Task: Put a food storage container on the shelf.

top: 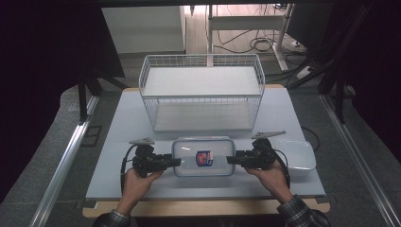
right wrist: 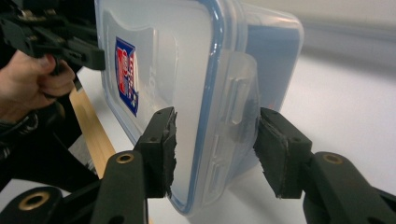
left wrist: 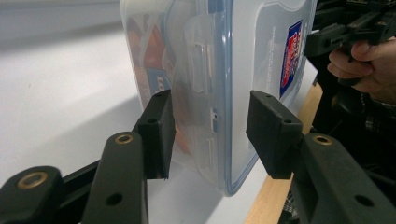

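The clear lidded container sits near the front edge of the surface, between your two hands, just in front of the wire basket. Its lid carries a red and blue label; what lies inside is hard to make out through the cloudy wall. Your left tool has its jaws straddling the container's left end at the latch: one pad lies against the wall, the other stands just off the lid. Your right tool straddles the right end the same way, its pads close on either side of the latch; you cannot tell whether they press. A shallow white tray lies just right of your right hand, part hidden by it.
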{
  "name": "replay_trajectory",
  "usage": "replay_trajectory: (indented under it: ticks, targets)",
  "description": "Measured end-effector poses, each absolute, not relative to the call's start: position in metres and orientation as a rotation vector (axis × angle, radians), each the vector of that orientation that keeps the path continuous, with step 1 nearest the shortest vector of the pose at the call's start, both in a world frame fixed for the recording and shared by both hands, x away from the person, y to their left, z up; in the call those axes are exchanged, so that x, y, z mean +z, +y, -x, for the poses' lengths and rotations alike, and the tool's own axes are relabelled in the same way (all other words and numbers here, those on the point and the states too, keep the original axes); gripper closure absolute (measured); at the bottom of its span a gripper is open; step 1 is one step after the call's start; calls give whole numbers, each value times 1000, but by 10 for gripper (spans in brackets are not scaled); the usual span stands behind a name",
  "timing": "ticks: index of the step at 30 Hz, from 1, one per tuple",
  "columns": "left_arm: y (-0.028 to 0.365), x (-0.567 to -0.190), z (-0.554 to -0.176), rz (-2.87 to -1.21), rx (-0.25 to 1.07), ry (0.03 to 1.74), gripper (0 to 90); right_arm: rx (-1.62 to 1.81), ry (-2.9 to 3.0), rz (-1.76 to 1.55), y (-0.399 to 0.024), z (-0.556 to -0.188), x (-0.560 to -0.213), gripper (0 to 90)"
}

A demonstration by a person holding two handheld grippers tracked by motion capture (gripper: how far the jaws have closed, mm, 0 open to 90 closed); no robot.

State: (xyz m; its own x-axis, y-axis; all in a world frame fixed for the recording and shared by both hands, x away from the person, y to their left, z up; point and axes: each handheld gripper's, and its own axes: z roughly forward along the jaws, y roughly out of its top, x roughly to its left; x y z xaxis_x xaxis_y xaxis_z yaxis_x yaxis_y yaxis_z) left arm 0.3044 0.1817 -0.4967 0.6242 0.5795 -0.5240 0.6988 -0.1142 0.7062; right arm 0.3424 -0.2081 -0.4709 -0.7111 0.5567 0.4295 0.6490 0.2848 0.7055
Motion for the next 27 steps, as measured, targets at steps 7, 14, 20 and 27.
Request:
replay_trajectory:
  ticks: [7, 14, 20, 27]
  targets:
    - [182, -486, -304, -1781, -102, 1014, 527, -1483, -2434, 1122, -210, -342, -458, 514]
    - [184, -474, -307, -1770, -75, 1006, 527, -1514, -2428, 1111, -208, -346, -451, 514]
    - [186, -458, -310, -1764, -42, 993, 527, -1553, -2443, 1088, -207, -350, -437, 514]
    - [186, -436, -314, -1753, 5, 981, 527, -1591, -2438, 1072, -206, -357, -420, 513]
